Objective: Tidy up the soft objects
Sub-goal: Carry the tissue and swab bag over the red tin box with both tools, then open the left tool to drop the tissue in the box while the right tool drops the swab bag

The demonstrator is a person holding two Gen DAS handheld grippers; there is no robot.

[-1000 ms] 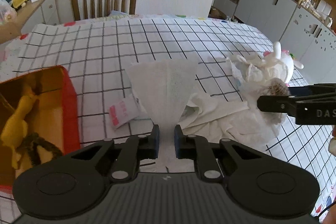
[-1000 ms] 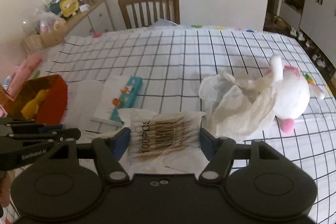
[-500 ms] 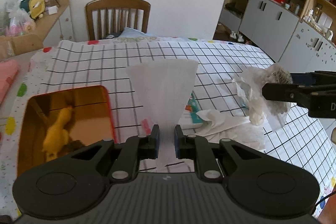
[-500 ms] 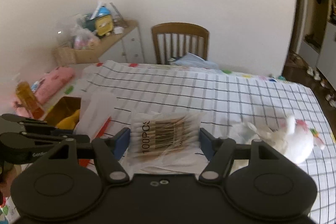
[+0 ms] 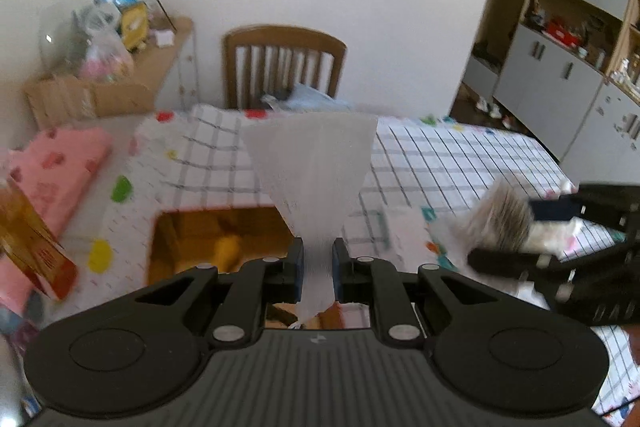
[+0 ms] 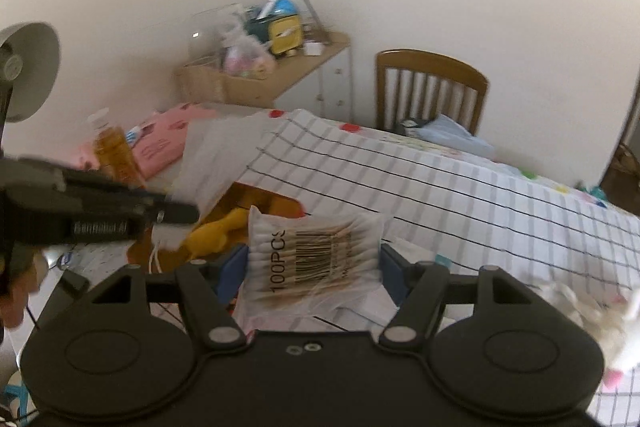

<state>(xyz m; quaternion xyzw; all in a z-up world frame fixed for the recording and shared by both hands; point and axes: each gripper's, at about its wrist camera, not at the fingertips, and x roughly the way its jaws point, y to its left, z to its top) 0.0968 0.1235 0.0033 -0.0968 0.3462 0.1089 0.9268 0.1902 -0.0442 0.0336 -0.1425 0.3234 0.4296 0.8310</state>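
My left gripper [image 5: 317, 269] is shut on a white fan-shaped cloth [image 5: 310, 163] and holds it in the air above the orange box [image 5: 192, 247]. The box holds a yellow plush toy [image 5: 228, 251], also seen in the right wrist view [image 6: 212, 231]. My right gripper [image 6: 312, 263] is shut on a clear bag of cotton swabs [image 6: 314, 255] marked 100PCS. It shows blurred at the right of the left wrist view [image 5: 500, 227]. A white plush toy [image 6: 576, 311] lies on the checked tablecloth [image 6: 460, 195] at the right.
A wooden chair [image 5: 284, 63] stands at the table's far side. A pink folded cloth [image 5: 56, 171] and an amber bottle [image 6: 114, 151] are at the left. A side cabinet [image 6: 304, 67] with clutter stands by the wall. A grey lamp [image 6: 28, 67] is far left.
Both grippers have risen and swung left toward the orange box, each still holding its item. The plush toy and crumpled sheets have slid toward the right edge of view.
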